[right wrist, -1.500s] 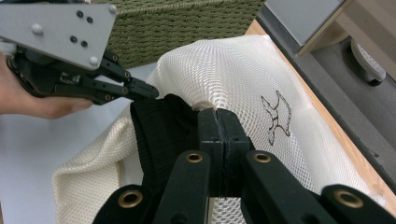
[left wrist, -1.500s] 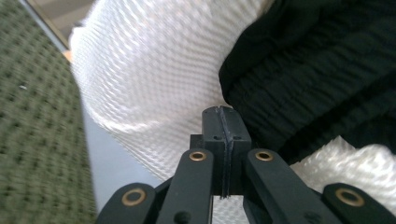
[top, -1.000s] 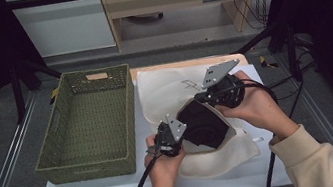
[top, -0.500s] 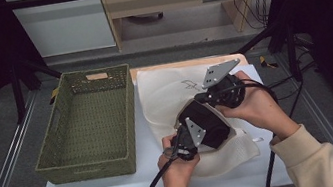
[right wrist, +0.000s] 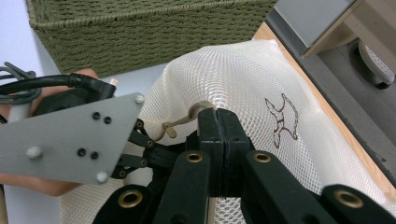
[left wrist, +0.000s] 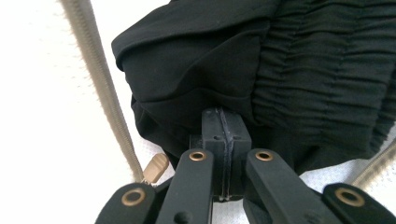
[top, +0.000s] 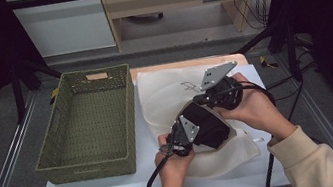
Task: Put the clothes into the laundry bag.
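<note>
My left gripper [left wrist: 223,140] clamped on black garment [left wrist: 280,70], which sits in mesh bag [top: 164,94], right of green basket [top: 88,121]. Right gripper [right wrist: 219,140] pinched shut on the bag's rim.

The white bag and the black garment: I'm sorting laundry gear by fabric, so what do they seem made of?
The white bag looks like a fine synthetic mesh, matte, with a visible net weave and a beige zipper. The black garment seems a soft, matte knit or jersey, gathered into fine elastic-like ridges; exact fibre unclear.
</note>
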The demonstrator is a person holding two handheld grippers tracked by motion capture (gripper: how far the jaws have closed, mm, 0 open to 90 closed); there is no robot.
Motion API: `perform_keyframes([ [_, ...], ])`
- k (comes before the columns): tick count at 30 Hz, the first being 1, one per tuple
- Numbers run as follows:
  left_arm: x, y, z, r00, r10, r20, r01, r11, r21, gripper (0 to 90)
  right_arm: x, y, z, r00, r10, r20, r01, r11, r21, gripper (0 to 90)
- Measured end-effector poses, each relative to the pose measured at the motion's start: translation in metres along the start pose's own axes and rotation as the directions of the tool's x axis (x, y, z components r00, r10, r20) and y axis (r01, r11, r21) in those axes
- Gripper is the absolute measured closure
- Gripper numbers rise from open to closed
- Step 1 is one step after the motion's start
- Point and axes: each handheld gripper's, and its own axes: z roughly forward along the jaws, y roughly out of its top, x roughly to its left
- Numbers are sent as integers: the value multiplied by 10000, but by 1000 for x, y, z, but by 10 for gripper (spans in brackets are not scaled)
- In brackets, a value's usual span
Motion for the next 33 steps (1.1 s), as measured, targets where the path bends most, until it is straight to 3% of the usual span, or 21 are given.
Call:
perform_keyframes([
  [3, -1, -2, -6, 10000, -32, 38, 33, 9998, -176, 900, 0, 0, 0, 10000, 61, 19, -61, 10000, -2, 900],
  [4, -3, -2, -16, 9999, 117, 104, -113, 9992, -379, 900, -2, 0, 0, 10000, 39, 40, -39, 10000, 18, 900],
  [9, -7, 7, -37, 9990, 51, 439, -12, 9960, -892, 900, -1, 0, -1, 10000, 29, 72, -29, 10000, 0, 900],
  [13, -11, 15, -43, 9983, 41, 587, 28, 9932, -1162, 899, -1, 0, 0, 10000, 31, 59, -31, 10000, 1, 900],
  [16, -19, 20, -35, 9979, 157, 634, -85, 9936, -1124, 900, 0, 0, 1, 10000, 36, 64, -36, 10000, 2, 900],
  [19, -24, 18, -25, 9970, 59, 777, 15, 9955, -948, 899, 1, 0, 1, 10000, -10, 25, 10, 10000, -4, 900],
  [23, -33, 13, -7, 9970, 196, 747, -146, 9976, -678, 899, 0, 0, 0, 10000, -7, 33, 7, 10000, -33, 900],
  [33, -37, 4, 15, 9973, 334, 652, -313, 9990, -328, 899, 0, -1, -2, 10000, 11, 6, -11, 10000, -17, 900],
])
